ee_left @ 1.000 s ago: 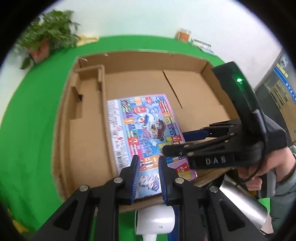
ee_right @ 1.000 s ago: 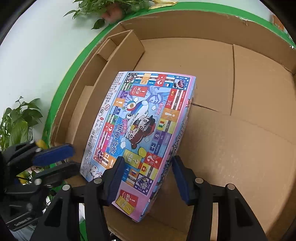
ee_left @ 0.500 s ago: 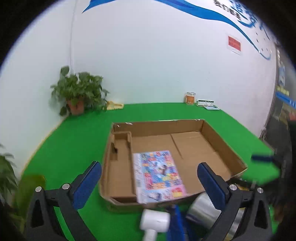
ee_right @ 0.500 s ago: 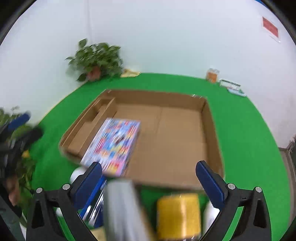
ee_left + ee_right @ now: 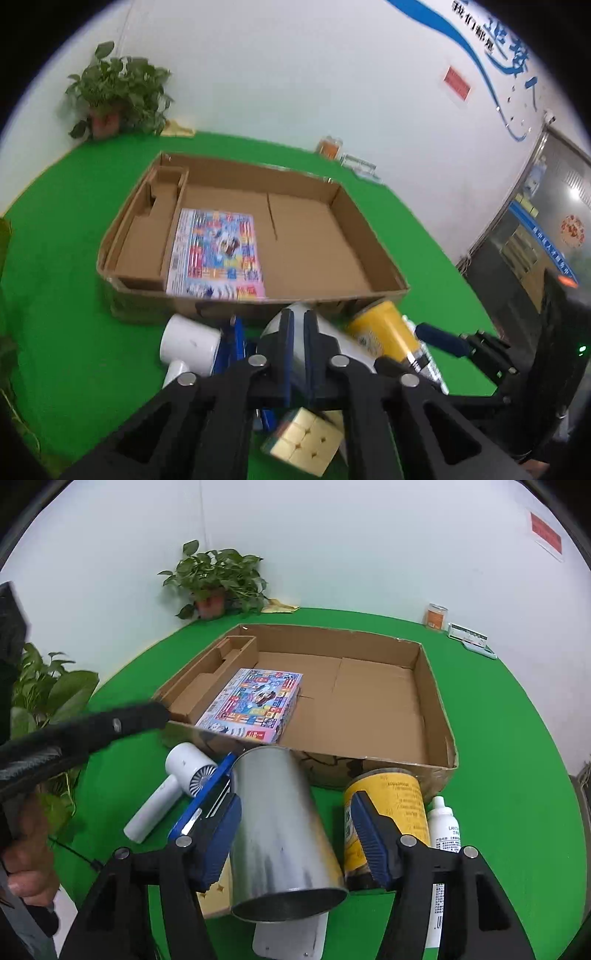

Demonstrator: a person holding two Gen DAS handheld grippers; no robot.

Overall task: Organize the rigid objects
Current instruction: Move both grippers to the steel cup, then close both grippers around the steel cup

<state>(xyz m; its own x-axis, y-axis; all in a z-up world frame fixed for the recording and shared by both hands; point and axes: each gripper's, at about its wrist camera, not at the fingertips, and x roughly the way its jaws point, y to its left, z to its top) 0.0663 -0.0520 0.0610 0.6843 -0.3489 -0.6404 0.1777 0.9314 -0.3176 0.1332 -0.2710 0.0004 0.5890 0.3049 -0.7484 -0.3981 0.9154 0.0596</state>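
Potted plant [image 5: 216,579] against the white wall [image 5: 332,535], orange jar [image 5: 436,616] at the far edge of the green worktop [image 5: 517,720], red sign [image 5: 546,533] high up

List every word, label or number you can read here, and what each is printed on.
"LANT": start of a label on the white bottle; the rest is too small.
Yellow can: print too blurred.
Board game box: print too small.
Blue wall lettering: unreadable.
Red wall sign: unreadable.
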